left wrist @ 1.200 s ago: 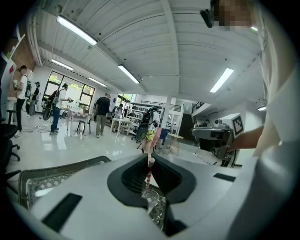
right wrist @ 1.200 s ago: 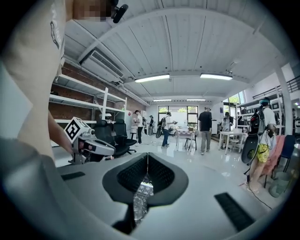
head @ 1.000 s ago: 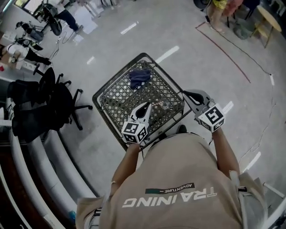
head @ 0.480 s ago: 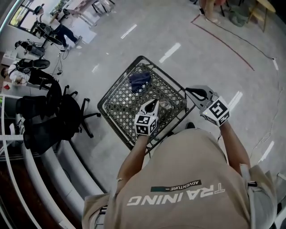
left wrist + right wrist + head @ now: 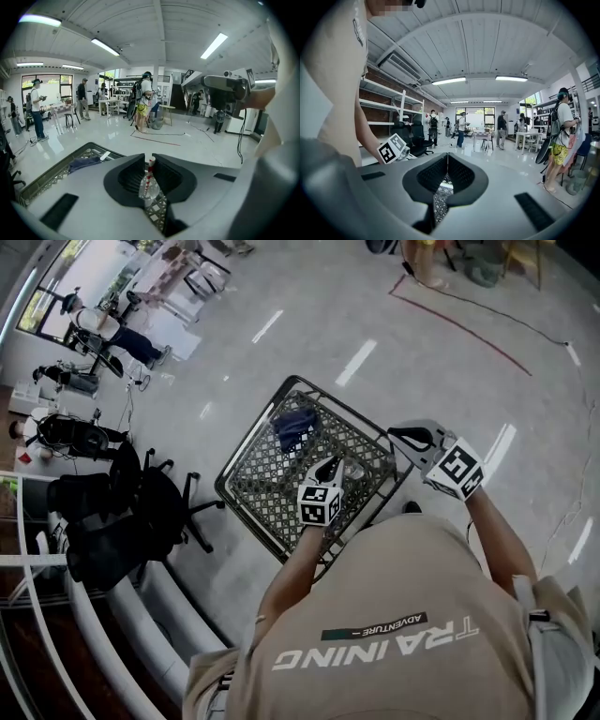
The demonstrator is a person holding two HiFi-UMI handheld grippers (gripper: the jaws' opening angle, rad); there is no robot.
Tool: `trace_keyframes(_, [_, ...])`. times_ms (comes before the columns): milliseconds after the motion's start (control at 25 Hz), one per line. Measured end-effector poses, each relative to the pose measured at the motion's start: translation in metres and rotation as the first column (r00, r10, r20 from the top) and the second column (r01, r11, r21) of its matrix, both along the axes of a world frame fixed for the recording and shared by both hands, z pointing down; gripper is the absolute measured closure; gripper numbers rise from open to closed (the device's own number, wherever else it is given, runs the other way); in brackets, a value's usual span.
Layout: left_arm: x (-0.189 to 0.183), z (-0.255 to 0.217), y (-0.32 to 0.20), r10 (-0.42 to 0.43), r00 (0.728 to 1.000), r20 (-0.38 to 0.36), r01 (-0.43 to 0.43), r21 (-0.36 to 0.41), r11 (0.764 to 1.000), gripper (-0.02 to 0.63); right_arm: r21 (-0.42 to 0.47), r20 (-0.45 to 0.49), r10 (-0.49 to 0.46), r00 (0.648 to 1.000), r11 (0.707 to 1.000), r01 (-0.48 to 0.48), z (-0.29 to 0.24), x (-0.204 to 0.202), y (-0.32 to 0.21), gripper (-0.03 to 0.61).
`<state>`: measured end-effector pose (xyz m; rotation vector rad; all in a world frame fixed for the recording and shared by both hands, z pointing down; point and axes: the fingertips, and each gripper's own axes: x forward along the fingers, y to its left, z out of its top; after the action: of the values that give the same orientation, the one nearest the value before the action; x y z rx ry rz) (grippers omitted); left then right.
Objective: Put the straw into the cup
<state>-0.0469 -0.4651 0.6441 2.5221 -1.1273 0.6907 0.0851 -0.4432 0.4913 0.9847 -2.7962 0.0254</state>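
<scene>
Straw (image 5: 148,174): red-and-white striped, upright, standing in the narrow slot between the left gripper's jaws (left gripper view).
Left gripper (image 5: 150,161), left gripper view: jaws drawn in on the straw, with one ribbed pad on each side of it.
Cup (image 5: 145,191), left gripper view: clear, directly below the jaws. The straw's lower part overlaps it (whether the end is inside cannot be told).
Cart (image 5: 51,178), left gripper view: wire mesh, beneath the gripper. A blue cloth (image 5: 85,163) lies at its far side.
Right gripper (image 5: 447,160), right gripper view: jaws together with tips meeting and nothing between them. Cart mesh shows through the opening below.
Marker cube (image 5: 392,148), right gripper view: part of the left gripper, seen to the left of the jaws.
Left gripper, head view (image 5: 330,468): over the cart's near part, tips just beside the cup (image 5: 354,470).
Right gripper, head view (image 5: 401,435): at the cart's right edge, apart from the cup.
Cart, head view (image 5: 246,452): stands on the grey floor (image 5: 441,371), with the blue cloth at its far corner.
Straw, head view: too small to make out.
</scene>
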Motion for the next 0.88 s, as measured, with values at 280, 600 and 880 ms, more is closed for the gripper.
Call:
trace_keyframes(280, [0.006,-0.024,0.007,0.038,0.998,-0.043,-0.036,0.044,0.998,0.511,-0.006,0.000,0.013,1.000,1.000,-0.013,-0.002,-0.001,0.016,0.560])
trace_keyframes(600, [-0.028,-0.111,0.028,-0.055,0.988,-0.146,0.091,0.257,0.962,0.512,0.036,0.025,-0.040,0.999,0.999,0.039,-0.027,-0.027,0.013,0.560])
trace_keyframes(880, [-0.090,-0.211,0.018,-0.262,0.930,-0.258,0.357,0.457,0.814,0.597,0.134,0.025,-0.030,0.999,0.991,0.027,-0.068,-0.053,-0.010,0.560])
